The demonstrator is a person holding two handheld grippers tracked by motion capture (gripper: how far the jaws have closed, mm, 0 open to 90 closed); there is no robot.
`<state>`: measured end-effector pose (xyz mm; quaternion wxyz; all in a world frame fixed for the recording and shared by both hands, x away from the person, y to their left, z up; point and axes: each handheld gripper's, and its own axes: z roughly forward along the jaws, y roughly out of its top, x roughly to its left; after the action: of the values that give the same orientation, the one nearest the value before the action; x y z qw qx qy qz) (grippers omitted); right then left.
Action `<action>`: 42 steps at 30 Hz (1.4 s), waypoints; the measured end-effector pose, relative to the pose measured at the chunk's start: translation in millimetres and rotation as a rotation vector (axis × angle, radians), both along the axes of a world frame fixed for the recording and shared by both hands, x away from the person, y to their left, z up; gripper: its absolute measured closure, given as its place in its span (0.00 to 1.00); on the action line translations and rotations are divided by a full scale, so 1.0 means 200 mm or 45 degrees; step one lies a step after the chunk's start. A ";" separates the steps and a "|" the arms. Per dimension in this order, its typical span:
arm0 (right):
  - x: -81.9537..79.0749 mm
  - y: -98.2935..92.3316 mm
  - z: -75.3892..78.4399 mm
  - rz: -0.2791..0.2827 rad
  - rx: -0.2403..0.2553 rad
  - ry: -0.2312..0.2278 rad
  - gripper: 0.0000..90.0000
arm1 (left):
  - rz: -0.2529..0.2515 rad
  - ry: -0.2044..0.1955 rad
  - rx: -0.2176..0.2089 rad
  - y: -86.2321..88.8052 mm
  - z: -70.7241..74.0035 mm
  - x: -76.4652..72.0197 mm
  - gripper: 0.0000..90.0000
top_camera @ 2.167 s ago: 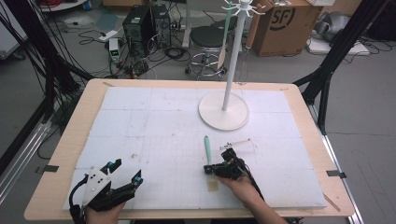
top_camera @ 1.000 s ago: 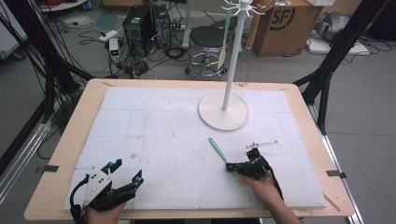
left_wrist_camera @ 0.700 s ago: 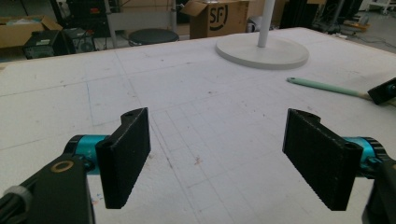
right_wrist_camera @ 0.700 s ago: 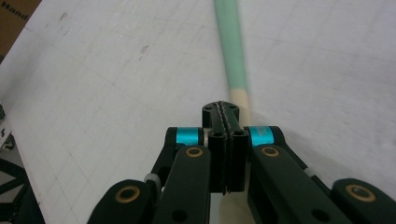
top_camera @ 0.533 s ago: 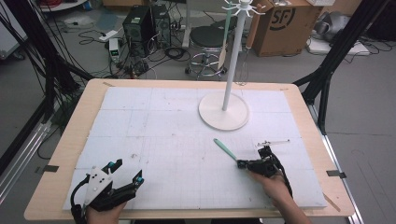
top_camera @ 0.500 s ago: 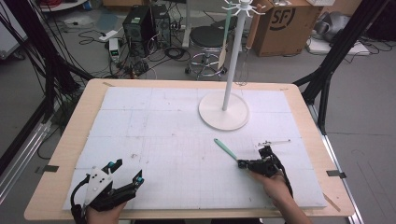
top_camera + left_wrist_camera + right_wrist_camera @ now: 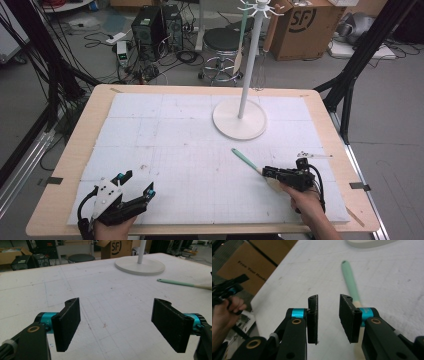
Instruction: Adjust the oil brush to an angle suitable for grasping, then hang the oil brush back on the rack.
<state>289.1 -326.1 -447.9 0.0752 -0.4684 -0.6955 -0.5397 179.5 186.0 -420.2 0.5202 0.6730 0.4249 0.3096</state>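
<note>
— White padding (image 7: 165, 145) covered the wooden table, didn't it? Where on it did the spatula (image 7: 247, 161) lie?

— Flat on the padding, right of the middle and toward the near edge. Its mint-green handle pointed up toward the stand's round base (image 7: 239, 119), and its pale wooden end lay just under the right gripper (image 7: 266, 172). In the right gripper view the spatula (image 7: 350, 282) ran past the outer side of the right-hand jaw, beside it and not between the pads.

— So the right gripper wasn't holding it?

— No. Its jaws had just been opening and stood a narrow way apart, with nothing but bare padding in the gap.

— And the left gripper (image 7: 134, 186)?

— Near the front left corner of the table, well apart from the spatula. In the left gripper view the jaws stood wide with nothing between them, and the spatula (image 7: 183, 284) showed far off to the right, near the base (image 7: 140, 265).

— Anything else nearby?

— A small thin metal piece (image 7: 314, 155) lay on the padding just beyond the right gripper. Behind the table were a stool (image 7: 223, 37) and a cardboard box (image 7: 305, 25).
</note>
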 end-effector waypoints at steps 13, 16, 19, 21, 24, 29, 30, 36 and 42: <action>-0.07 -0.03 0.05 -0.027 0.008 -0.120 0.58 | -0.012 0.007 0.009 -0.01 0.00 0.01 0.27; -0.08 -0.04 0.05 -0.064 0.005 -0.154 0.51 | -0.015 0.010 0.012 -0.02 -0.01 0.01 0.27; -0.08 -0.05 0.05 -0.075 -0.008 -0.145 0.50 | -0.020 0.012 0.017 -0.02 -0.01 0.02 0.27; -0.08 -0.05 0.05 -0.084 -0.015 -0.148 0.49 | -0.020 0.015 0.018 -0.02 -0.01 0.02 0.27; -0.08 -0.06 0.05 -0.092 -0.017 -0.141 0.50 | -0.018 0.014 0.019 -0.02 -0.01 0.02 0.27; -0.06 -0.05 0.06 -0.085 -0.051 -0.141 0.52 | -0.021 0.017 0.019 -0.03 -0.01 0.02 0.27; -0.05 -0.06 0.06 -0.077 -0.046 -0.138 0.53 | -0.021 0.018 0.019 -0.03 -0.01 0.02 0.27; -0.03 -0.03 0.05 -0.053 -0.129 -0.168 0.55 | -0.026 0.018 0.019 -0.03 -0.01 0.02 0.27; -0.02 0.00 0.06 -0.052 -0.178 -0.244 0.56 | -0.027 0.018 0.028 -0.03 -0.01 0.03 0.27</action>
<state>285.6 -325.4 -436.4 -0.0355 -0.4327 -0.7258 -0.5335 184.6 179.2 -422.6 0.5129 0.6855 0.4180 0.3038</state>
